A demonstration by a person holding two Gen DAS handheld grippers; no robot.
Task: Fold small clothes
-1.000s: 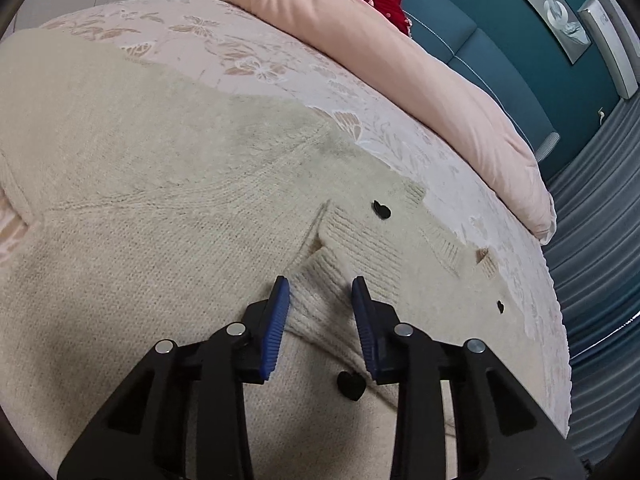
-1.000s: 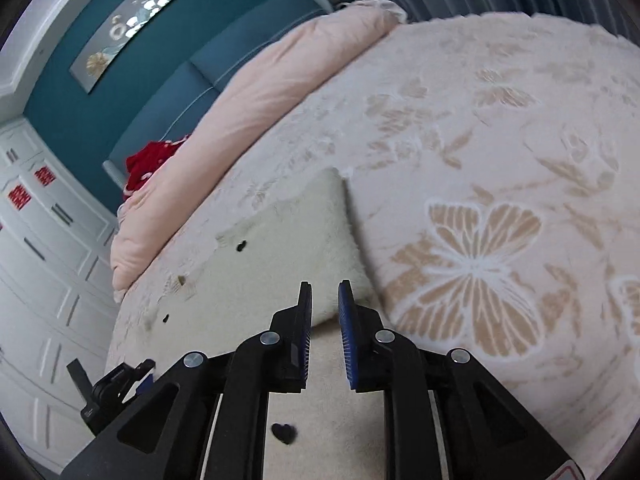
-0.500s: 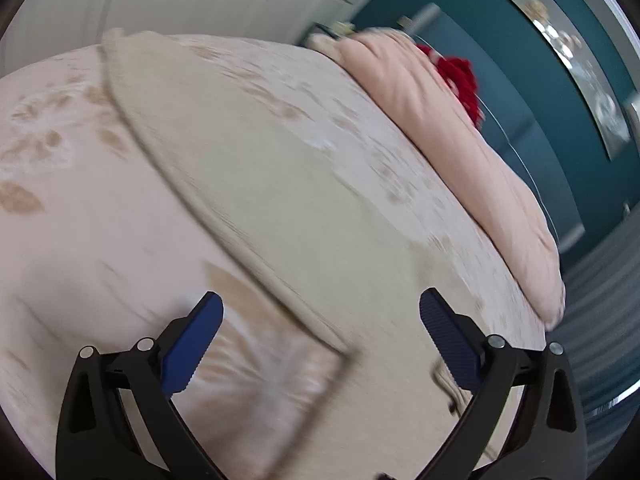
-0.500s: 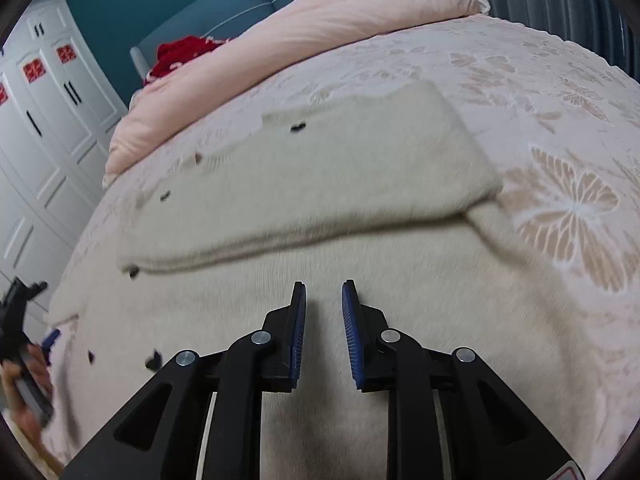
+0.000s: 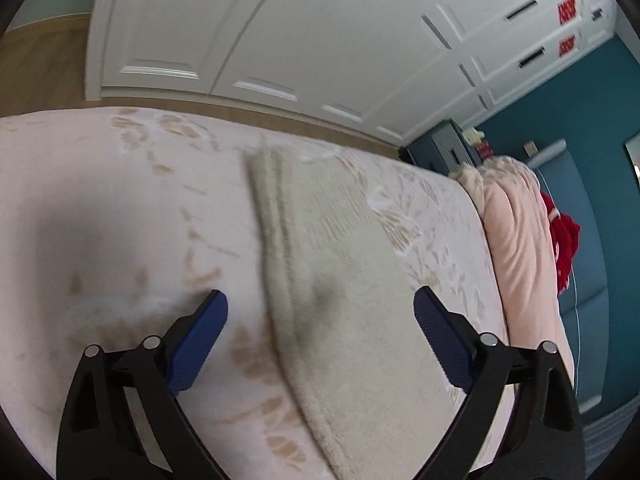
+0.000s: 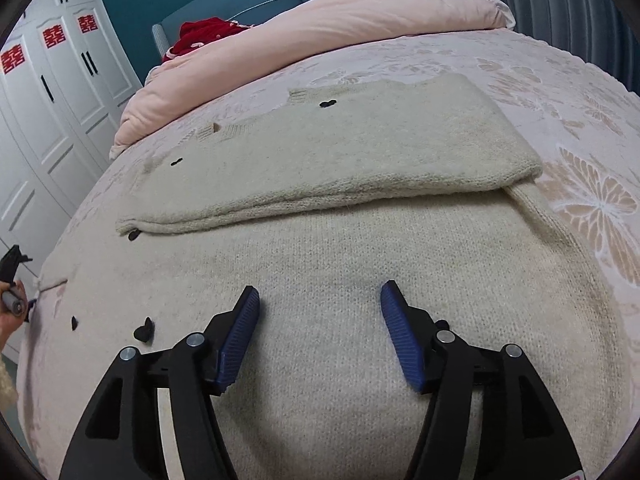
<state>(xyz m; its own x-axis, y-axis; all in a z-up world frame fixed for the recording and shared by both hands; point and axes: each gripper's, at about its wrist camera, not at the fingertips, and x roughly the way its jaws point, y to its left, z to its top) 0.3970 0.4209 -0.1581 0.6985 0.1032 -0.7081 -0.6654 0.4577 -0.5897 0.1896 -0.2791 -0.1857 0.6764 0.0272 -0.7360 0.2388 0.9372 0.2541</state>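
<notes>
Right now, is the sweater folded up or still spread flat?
Partly folded. One side of the sweater lies doubled over the middle, with a fold edge across it. The rest is spread on the bed.

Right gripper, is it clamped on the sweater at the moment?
No, the right gripper is open, its blue fingers spread wide apart above the sweater with nothing between them.

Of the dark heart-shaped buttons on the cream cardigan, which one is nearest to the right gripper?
The heart button just left of the right gripper, on the cardigan. It looks largest; the other buttons sit farther up, toward the pink duvet.
</notes>
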